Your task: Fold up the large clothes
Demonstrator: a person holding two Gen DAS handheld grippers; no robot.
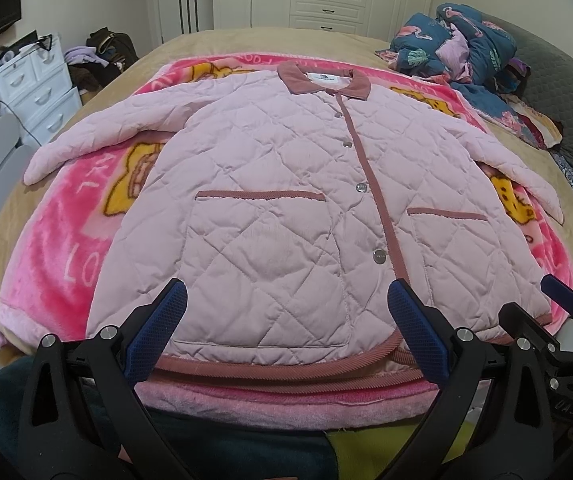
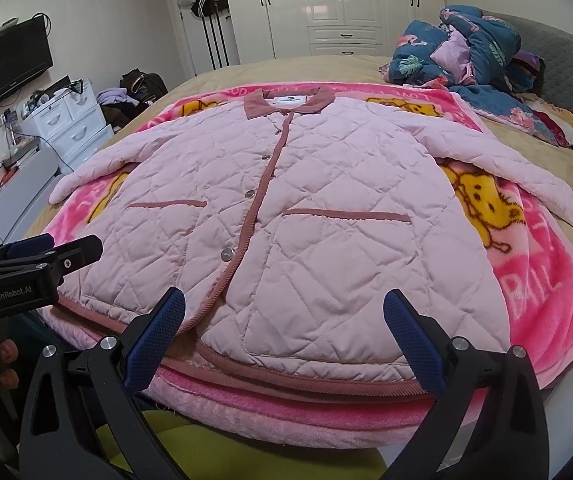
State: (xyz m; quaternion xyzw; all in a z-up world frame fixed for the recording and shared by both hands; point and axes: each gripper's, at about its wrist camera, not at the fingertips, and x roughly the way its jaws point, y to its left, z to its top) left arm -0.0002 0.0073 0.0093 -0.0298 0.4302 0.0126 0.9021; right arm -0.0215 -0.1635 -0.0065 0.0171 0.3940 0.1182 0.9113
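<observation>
Both grippers hang just short of the bed's near edge: the left gripper and the right gripper each have their blue-padded fingers spread wide, with nothing between them. Right beyond the fingertips lies the hem of the pink quilted jacket, which rests face up and buttoned on a bright pink blanket, collar at the far end. It looks flat and unfolded, so I'd judge the folding hasn't begun.

Both sleeves are spread outward. The left sleeve reaches toward the bed's left edge; the right sleeve runs off the blanket onto the tan bedspread. A sensible first move would be to take a sleeve or a side edge and bring it across the front, which calls for a grip through thick padded fabric that may spring back.

Room to work seems fair on both sides of the jacket. Farther back on the right, a heap of dark floral bedding sits well apart from the collar, with white wardrobes behind the bed.
</observation>
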